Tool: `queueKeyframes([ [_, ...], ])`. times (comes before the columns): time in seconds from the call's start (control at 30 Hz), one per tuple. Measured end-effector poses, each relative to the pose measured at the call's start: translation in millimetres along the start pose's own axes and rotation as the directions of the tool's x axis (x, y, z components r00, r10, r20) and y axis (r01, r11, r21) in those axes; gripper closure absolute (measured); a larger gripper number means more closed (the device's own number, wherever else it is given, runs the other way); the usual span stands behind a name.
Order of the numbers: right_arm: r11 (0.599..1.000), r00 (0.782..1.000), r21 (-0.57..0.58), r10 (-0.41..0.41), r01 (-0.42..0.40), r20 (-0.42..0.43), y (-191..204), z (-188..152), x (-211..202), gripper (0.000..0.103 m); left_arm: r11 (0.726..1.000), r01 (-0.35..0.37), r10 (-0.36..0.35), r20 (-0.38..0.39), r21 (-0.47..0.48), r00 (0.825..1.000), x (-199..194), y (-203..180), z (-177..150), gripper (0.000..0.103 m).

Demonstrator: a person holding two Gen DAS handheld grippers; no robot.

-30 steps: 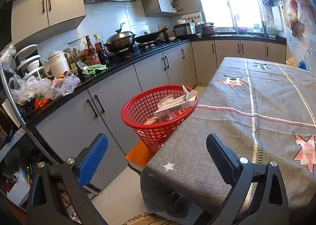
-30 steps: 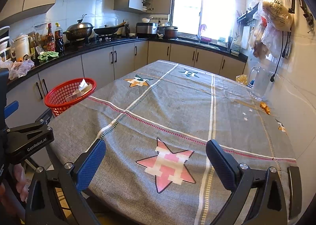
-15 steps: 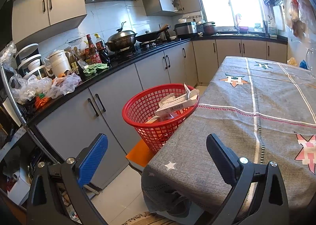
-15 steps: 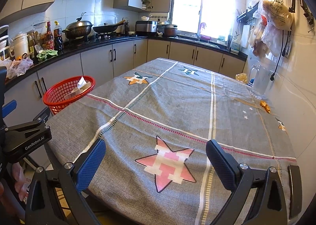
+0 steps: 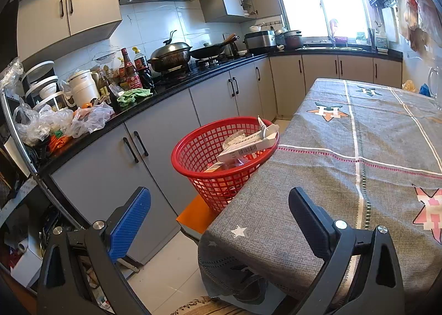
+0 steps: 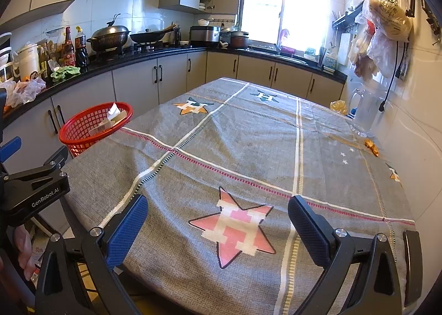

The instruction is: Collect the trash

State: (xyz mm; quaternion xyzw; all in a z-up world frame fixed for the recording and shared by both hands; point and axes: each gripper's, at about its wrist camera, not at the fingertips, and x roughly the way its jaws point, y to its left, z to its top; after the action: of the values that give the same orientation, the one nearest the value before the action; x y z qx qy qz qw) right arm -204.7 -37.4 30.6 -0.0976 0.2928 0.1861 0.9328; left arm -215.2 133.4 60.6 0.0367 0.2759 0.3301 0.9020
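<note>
From the left wrist view, the left claw (image 5: pixel 219 221) hangs with its fingers wide apart and nothing between them, over the near corner of the table (image 5: pixel 317 177) and the floor gap beside it. The red basket (image 5: pixel 201 166) sits on an orange stool (image 5: pixel 193 217) just beside the table's edge, already holding a long white carton (image 5: pixel 248 143) and other packaging. No loose trash lies within this claw's reach, so it probably does best to stay clear of the basket rim.

From the right wrist view, the right claw (image 6: pixel 218 228) is likewise spread apart and empty, low over the grey cloth near the pink star (image 6: pixel 234 229). The cloth is nearly bare; small orange scraps (image 6: pixel 371 146) lie at the far right edge near the clear jug (image 6: pixel 367 112), well apart from the claw. If those count as trash, a good pick would come straight down on them, pinching low without gathering the cloth, and keeping off the jug.
</note>
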Motion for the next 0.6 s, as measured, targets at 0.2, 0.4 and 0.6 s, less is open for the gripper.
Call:
queueKeyframes([
  [0.2, 1.000, 1.000, -0.001, 0.000, 0.000, -0.005, -0.1, -1.0, 2.1, 0.000, 1.000, -0.001, 0.001, 0.000, 0.000, 1.000, -0.3, -0.1, 0.1, 0.004],
  [0.4, 1.000, 1.000, -0.004, -0.001, 0.001, -0.006, -0.1, -1.0, 2.2, 0.000, 1.000, 0.001, -0.001, -0.002, 0.001, 1.000, 0.5, -0.1, -0.4, 0.004],
  [0.6, 1.000, 1.000, -0.004, -0.001, 0.001, -0.008, -0.2, -1.0, 2.4, 0.000, 1.000, -0.002, 0.002, -0.001, 0.002, 1.000, -0.3, -0.4, 0.3, 0.004],
])
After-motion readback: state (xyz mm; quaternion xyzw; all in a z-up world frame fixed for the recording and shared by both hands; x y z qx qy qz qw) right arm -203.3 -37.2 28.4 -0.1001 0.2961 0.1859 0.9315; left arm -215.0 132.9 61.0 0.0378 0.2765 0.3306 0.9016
